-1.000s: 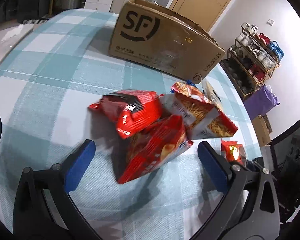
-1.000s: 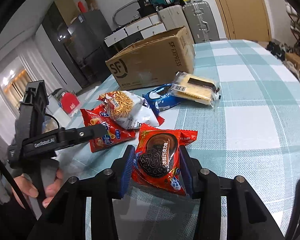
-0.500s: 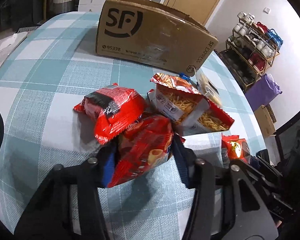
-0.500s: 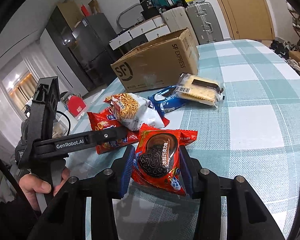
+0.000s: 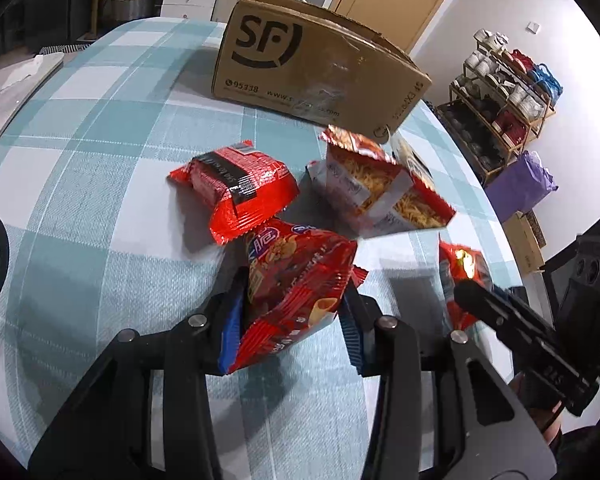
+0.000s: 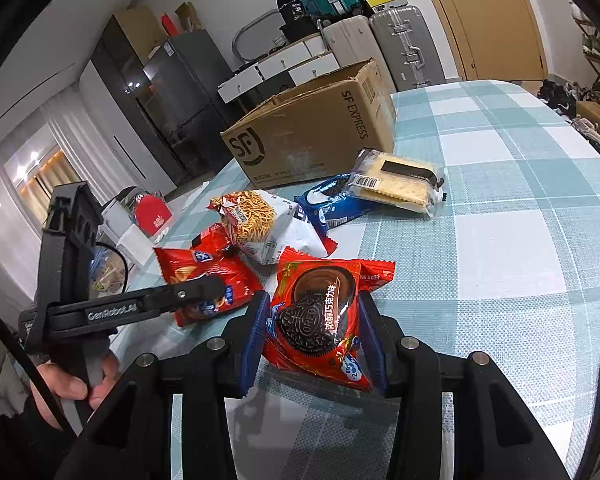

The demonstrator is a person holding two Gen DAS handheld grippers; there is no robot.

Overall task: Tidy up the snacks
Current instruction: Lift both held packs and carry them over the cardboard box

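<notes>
My left gripper (image 5: 294, 304) has a red chip bag (image 5: 296, 276) between its blue pads, crumpled and tilted; the jaws are still closing on it. From the right wrist view the same gripper (image 6: 204, 292) grips that bag (image 6: 204, 276) low over the cloth. My right gripper (image 6: 313, 320) is shut on a red Oreo pack (image 6: 320, 280), which rests on the table. A red-and-black pack (image 5: 240, 192) and a noodle snack bag (image 5: 376, 188) lie just beyond the chip bag. The brown SF box (image 5: 308, 68) stands open-topped behind them.
A blue Oreo pack (image 6: 328, 204) and a clear cracker pack (image 6: 396, 182) lie in front of the box (image 6: 312, 136). The round table wears a teal checked cloth (image 5: 80, 160). A shoe rack (image 5: 508, 92) stands off the table's right side. A hand (image 6: 72, 384) holds the left gripper's handle.
The left gripper moved forward over the red chip bag and its jaws closed from wide open onto it, crumpling it. The right gripper and its Oreo pack stayed put.
</notes>
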